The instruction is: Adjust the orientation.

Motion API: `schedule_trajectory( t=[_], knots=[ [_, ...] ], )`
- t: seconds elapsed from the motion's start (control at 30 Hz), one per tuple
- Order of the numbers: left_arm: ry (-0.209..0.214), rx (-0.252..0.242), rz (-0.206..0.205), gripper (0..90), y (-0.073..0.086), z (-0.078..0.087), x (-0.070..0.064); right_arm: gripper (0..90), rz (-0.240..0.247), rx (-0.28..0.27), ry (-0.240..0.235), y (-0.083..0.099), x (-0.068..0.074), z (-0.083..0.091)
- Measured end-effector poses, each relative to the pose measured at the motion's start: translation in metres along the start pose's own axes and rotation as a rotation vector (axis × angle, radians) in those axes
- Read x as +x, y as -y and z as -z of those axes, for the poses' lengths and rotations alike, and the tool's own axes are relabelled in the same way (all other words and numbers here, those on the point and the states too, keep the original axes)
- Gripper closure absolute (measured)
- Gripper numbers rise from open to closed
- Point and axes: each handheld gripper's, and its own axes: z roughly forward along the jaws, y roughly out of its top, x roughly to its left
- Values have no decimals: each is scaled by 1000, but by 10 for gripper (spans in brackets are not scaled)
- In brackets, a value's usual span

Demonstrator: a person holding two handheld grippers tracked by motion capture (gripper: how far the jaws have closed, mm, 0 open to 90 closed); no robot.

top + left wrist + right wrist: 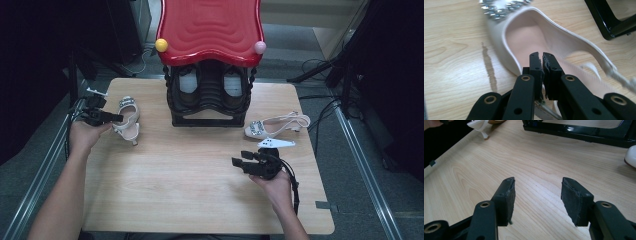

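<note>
We read this as lab / data-recording rig, not home or shop. Cues: lone wooden table [200, 190] on grey carpeted floor [360, 200], metal rails [360, 150] along both sides, cables [320, 107] loose on floor, black stand legs [320, 75] at right, dark equipment [125, 30] behind. Red-roofed shoe rack [210, 60] looks like staged prop.

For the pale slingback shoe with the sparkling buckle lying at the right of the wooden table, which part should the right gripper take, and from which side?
Probably the side wall of the pale slingback shoe, just behind its sparkling buckle. There the rim is thin, so open jaws fit over it. The right gripper is open and lies nearer the person, so come from that near side. The thin heel strap looks too loose to grip.
</note>
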Motion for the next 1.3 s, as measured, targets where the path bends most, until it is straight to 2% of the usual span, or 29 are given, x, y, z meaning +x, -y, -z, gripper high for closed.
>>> schedule_trajectory(
  t=[0.1, 0.23, 0.43, 0.53, 0.63, 0.83, 0.9, 1.0, 1.07, 1.3],
  knots=[
    [5, -14, 9, 847, 1, 0, -2, 458, 8, 13, 13, 1, -1, -2],
    [23, -21, -1, 815, -1, 4, -8, 453, 10, 24, 39, 3, -3, -4],
    [2, -64, -10, 718, -1, 17, -13, 449, 21, 9, 52, 2, -3, -2],
    [-15, -62, -8, 647, 0, 19, -13, 449, 24, 10, 58, 2, -3, -2],
    [-29, -60, 14, 590, 3, 16, -11, 448, 20, 6, 57, 1, -4, -3],
    [-61, -47, 51, 555, 12, 4, -6, 448, 16, -2, 55, 0, -6, -5],
    [-53, -40, 70, 548, 15, -1, -3, 448, 13, -3, 50, 0, -6, -6],
    [-51, -59, 88, 552, 19, -5, 0, 448, 16, 0, 48, -1, -6, -8],
    [-33, -64, 108, 621, 21, -6, 1, 447, 16, 2, 45, -1, -6, -9],
    [-47, -68, 136, 760, 24, -6, 3, 438, 28, 8, 40, 0, -4, -9]
  ],
)
